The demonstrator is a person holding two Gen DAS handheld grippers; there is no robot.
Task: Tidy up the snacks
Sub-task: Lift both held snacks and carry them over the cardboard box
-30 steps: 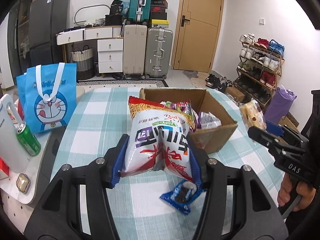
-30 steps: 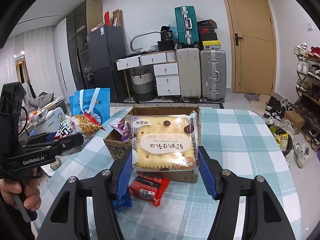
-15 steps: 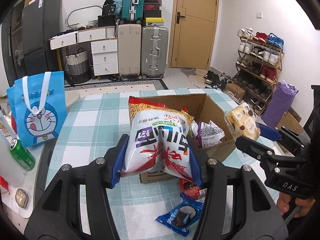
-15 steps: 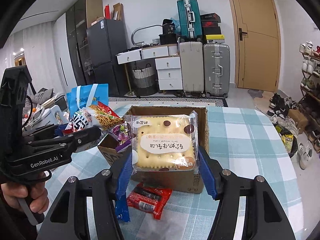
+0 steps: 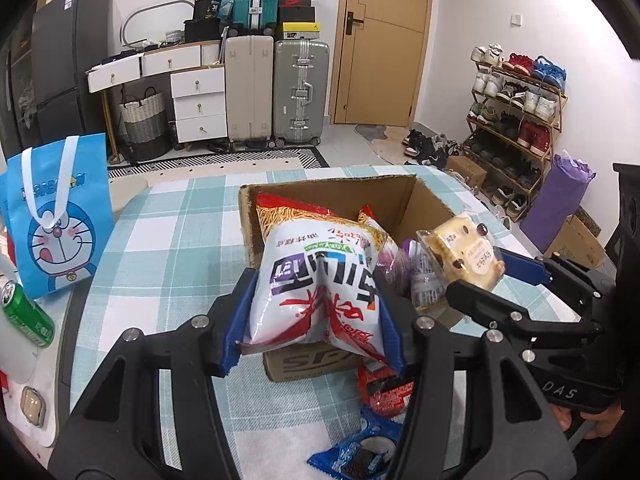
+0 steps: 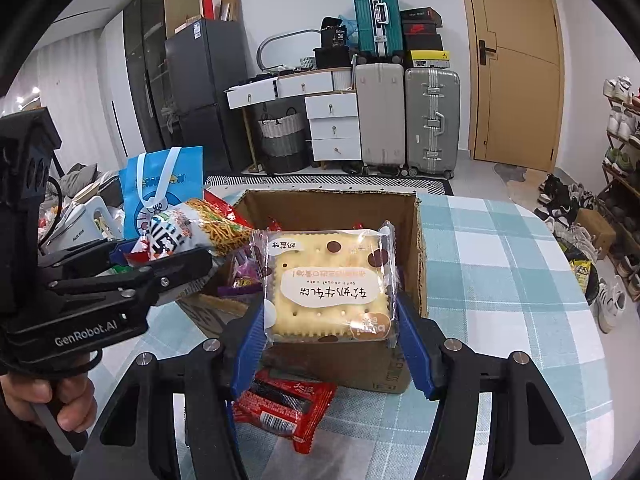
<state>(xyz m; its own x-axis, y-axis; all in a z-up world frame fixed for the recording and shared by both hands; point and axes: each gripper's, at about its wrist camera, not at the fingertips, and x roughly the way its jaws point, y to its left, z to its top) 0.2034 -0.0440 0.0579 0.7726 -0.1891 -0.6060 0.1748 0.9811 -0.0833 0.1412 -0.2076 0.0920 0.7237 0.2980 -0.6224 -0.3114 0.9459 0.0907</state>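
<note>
A white, red and purple noodle bag (image 5: 316,280), a cream biscuit pack (image 6: 330,284) with brown dots, and a brown cardboard box (image 6: 332,208) on a teal-and-white checked desk (image 6: 500,264).

both grippers are nearer the cardboard box (image 5: 430,200) now, the noodle bag (image 5: 316,276) and cracker pack (image 6: 328,284) over its near edge.

The left black two-finger tongs with blue pads (image 5: 314,316) point forward and downward, their jaws pressed on both sides of a white and red snack bag (image 5: 316,284). The right black tongs with blue pads (image 6: 330,320) tilt down likewise, clamping a clear-wrapped square biscuit pack (image 6: 328,284). A bare hand (image 6: 60,396) grips the left tongs' handle.
</note>
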